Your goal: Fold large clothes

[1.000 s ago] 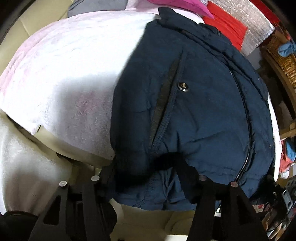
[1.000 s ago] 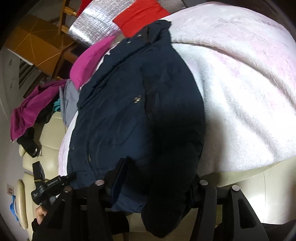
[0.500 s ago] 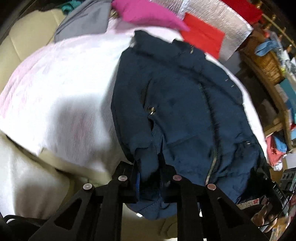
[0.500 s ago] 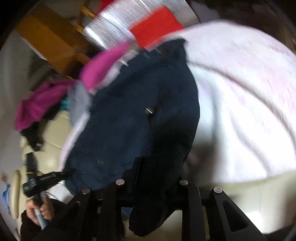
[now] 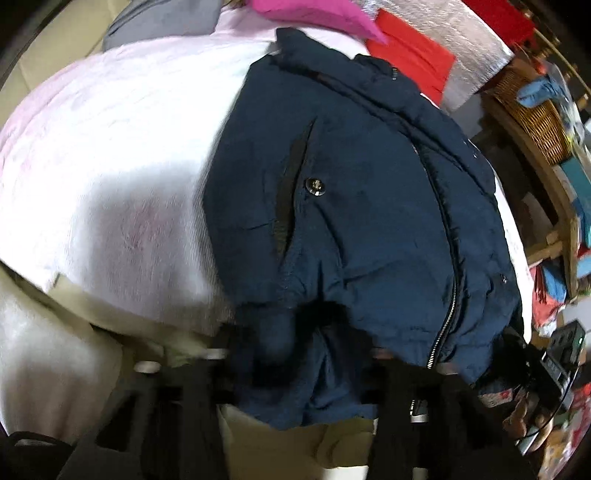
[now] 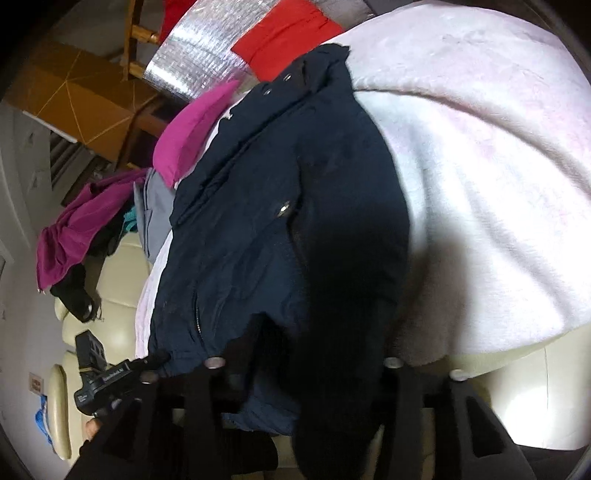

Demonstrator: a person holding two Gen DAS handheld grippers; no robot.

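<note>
A navy padded jacket point(image 5: 369, 221) lies front up on a white-pink fleece blanket point(image 5: 110, 147), collar at the far end, zipper point(image 5: 452, 295) shut. Its hem hangs over the near edge of the cream sofa point(image 5: 280, 446). My left gripper point(image 5: 295, 354) is at the hem's left corner; its jaws are opening and stand wide, with bunched hem fabric loose between them. In the right wrist view the jacket point(image 6: 251, 229) has a dark sleeve along its right side. My right gripper point(image 6: 303, 365) straddles that sleeve's cuff, its jaws opening wide and not pressing on it.
At the far end lie a magenta garment point(image 5: 314, 14), a red cloth point(image 5: 413, 55) and a silver foil pad point(image 5: 476, 44). To the right stands a wicker basket point(image 5: 532, 110) on a wooden rack. A purple garment point(image 6: 81, 229) drapes the sofa back, near a cardboard box point(image 6: 74, 103).
Half a second ago both grippers were shut on the jacket's hem and cuff and drawn back. Now both sets of jaws have spread wide again and sit closer to the jacket.
</note>
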